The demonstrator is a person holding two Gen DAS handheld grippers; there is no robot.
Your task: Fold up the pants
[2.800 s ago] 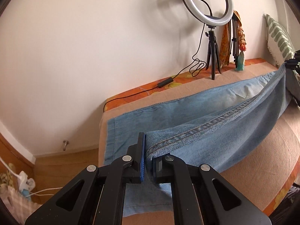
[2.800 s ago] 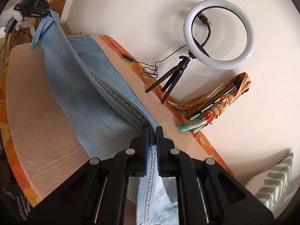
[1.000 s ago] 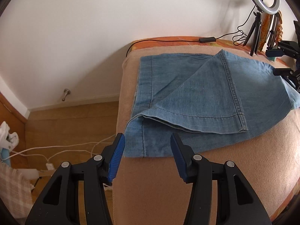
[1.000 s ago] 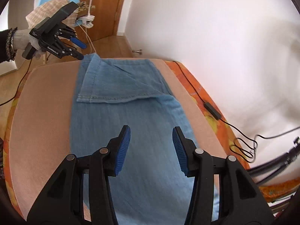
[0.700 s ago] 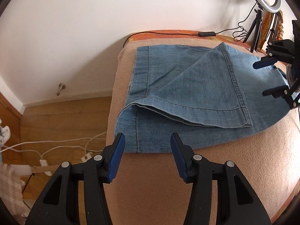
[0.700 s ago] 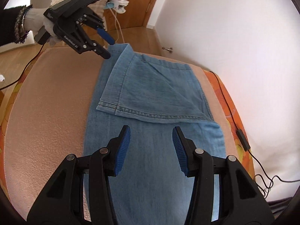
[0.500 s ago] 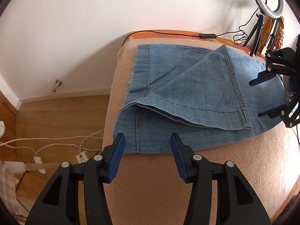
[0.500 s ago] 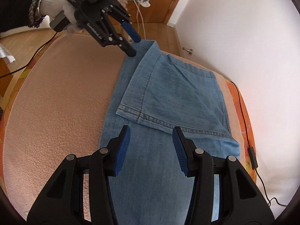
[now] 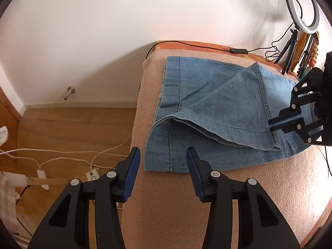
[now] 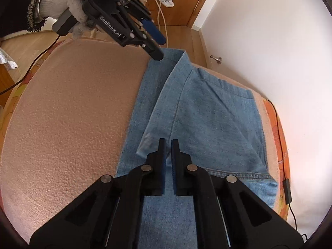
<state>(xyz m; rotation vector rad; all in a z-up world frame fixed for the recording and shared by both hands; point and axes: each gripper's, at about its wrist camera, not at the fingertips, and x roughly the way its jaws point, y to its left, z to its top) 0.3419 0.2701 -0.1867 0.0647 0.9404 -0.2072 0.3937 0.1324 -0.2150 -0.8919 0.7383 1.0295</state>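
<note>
left claw (image 9: 162,167): released, jaws easing inward, nothing between; tilted down just short of pants' hem corner
pants (image 9: 217,112): light-blue denim, flat on peach blanket (image 9: 259,197), upper leg folded back diagonally
right claw (image 10: 169,145): clenched on the folded flap's edge, angled down
left hand (image 10: 62,8): white glove, dark sleeve

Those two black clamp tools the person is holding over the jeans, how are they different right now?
The left gripper has jaws apart, closing slightly, with nothing between them; the right gripper is shut, its tips at the hem of the jeans.

The left gripper hovers off the jeans' corner; the right sits over the folded-back leg.

Both are black with blue pads.
</note>
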